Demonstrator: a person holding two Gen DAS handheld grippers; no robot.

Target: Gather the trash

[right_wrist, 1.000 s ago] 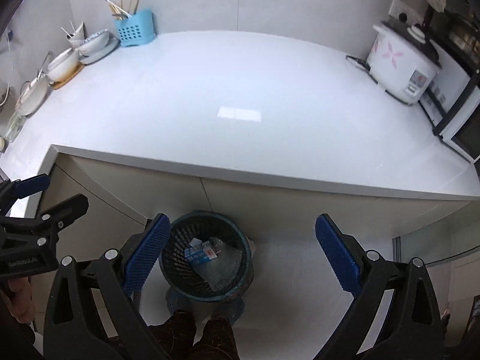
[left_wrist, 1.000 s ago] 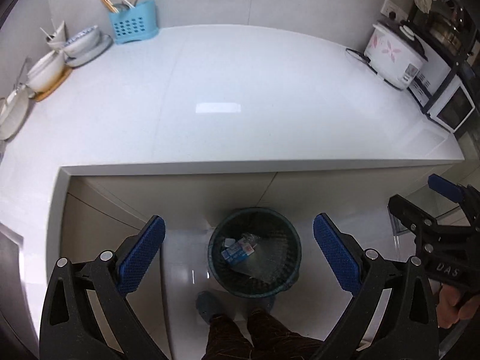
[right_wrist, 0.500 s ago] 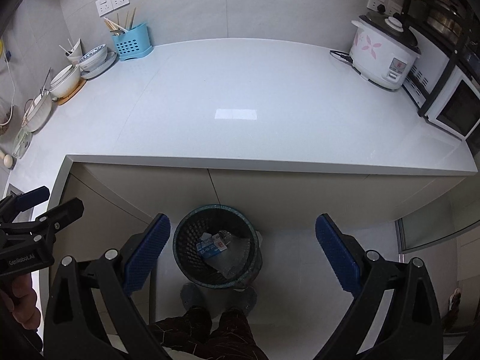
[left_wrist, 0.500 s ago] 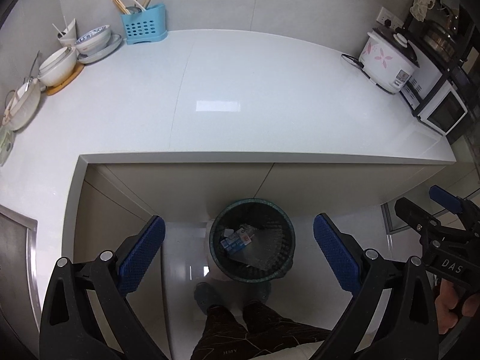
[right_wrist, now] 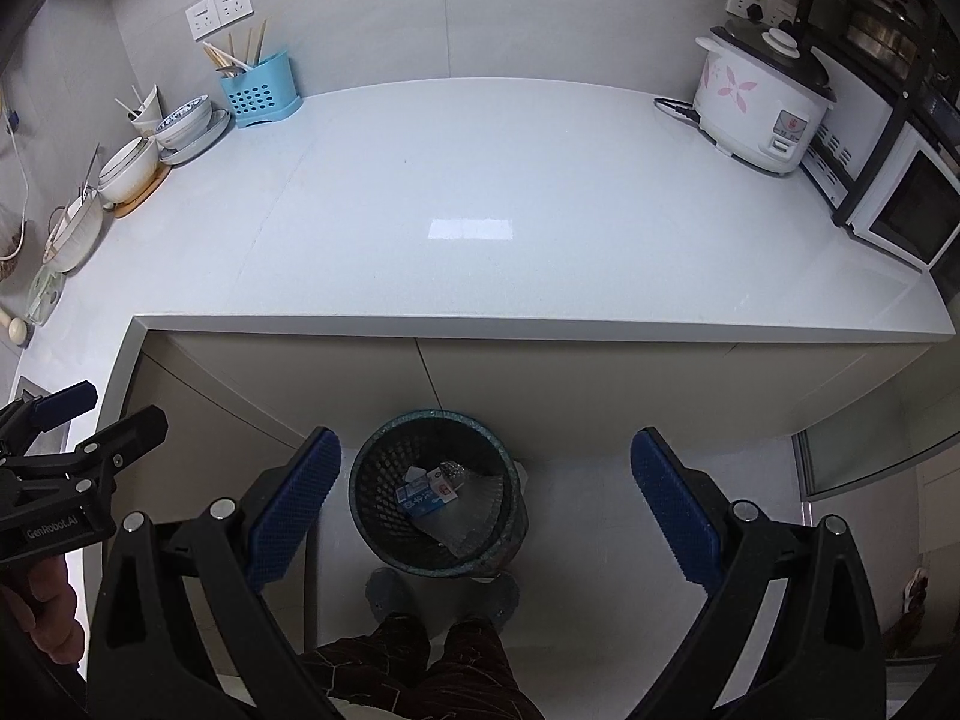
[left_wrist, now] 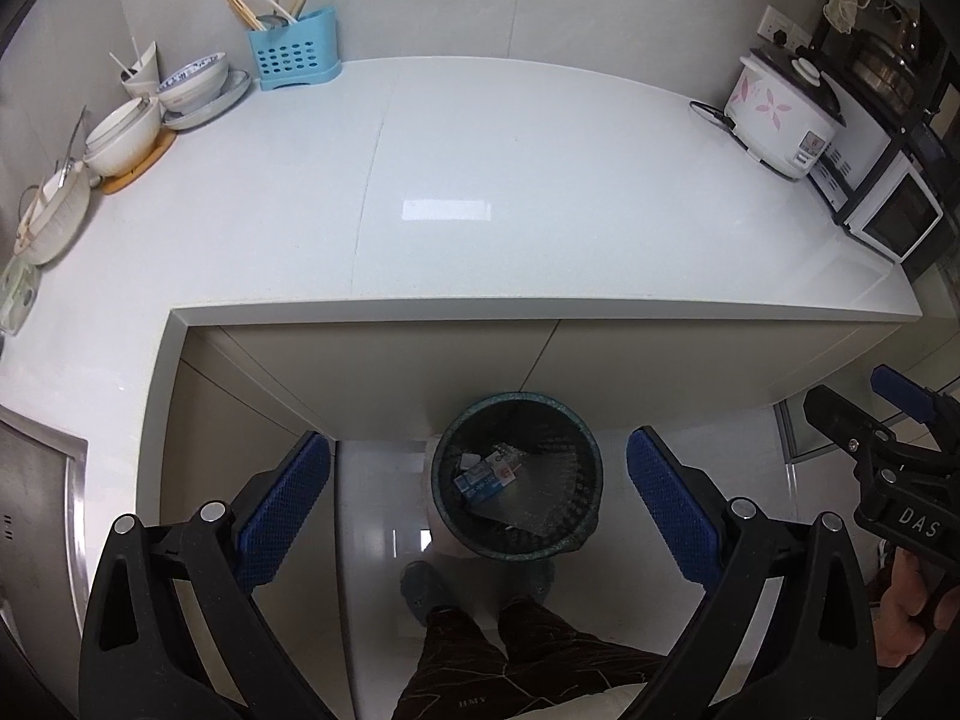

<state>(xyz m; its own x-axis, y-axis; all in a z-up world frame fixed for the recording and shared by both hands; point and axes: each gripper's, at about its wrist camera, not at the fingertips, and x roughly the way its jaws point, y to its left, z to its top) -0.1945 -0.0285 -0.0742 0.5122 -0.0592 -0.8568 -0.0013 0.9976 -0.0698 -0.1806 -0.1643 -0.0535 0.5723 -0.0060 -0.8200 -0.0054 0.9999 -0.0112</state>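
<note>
White "DAS" on right gripper [left_wrist: 900,420], jaws apart

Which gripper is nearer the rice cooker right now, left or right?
Right. The right gripper is on the side of the rice cooker, which sits at the counter's right end; the left gripper is held further left. Both hang above the trash bin.

A rice cooker [right_wrist: 759,111] stands at the countertop's [right_wrist: 480,192] far right edge; a blue utensil holder [right_wrist: 261,91] and stacked bowls [right_wrist: 183,120] occupy its far left corner.
</note>
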